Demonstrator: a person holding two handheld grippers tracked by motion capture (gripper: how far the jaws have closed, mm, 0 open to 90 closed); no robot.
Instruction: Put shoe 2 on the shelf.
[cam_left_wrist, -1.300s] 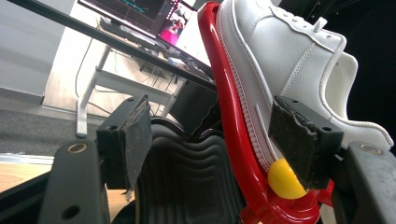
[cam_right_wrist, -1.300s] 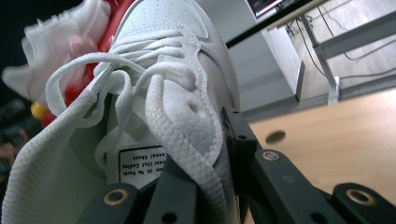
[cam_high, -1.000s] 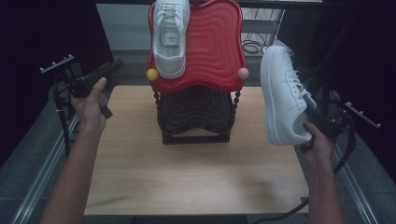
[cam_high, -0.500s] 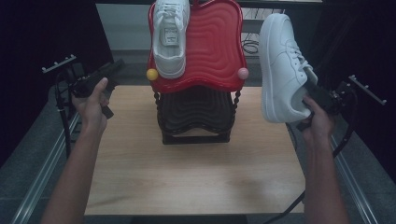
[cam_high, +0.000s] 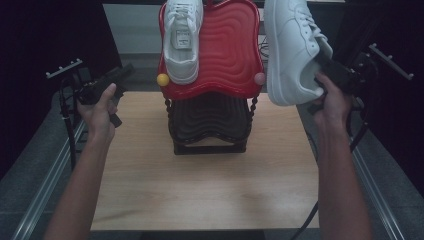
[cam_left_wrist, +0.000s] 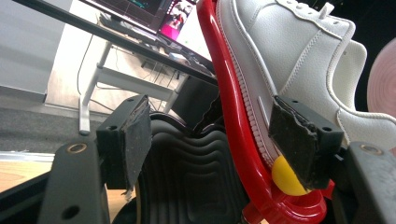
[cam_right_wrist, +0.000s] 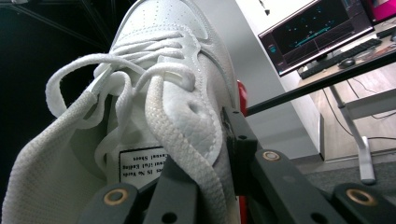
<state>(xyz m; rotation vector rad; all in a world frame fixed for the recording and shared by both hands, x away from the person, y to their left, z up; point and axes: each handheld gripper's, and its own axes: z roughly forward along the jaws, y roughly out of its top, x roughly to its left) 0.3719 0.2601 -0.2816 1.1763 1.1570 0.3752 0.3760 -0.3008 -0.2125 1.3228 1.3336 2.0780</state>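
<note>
Up and toward the red rack (cam_high: 220, 50) goes my right gripper (cam_high: 334, 80) since a second ago, clamped on a white shoe's (cam_high: 292, 47) heel collar, toe pointing away, just beside the rack's right edge. On its left half lies the other shoe (cam_high: 182, 37); my left gripper (cam_high: 107, 82) hangs unmoved, jaws apart, empty.
</note>
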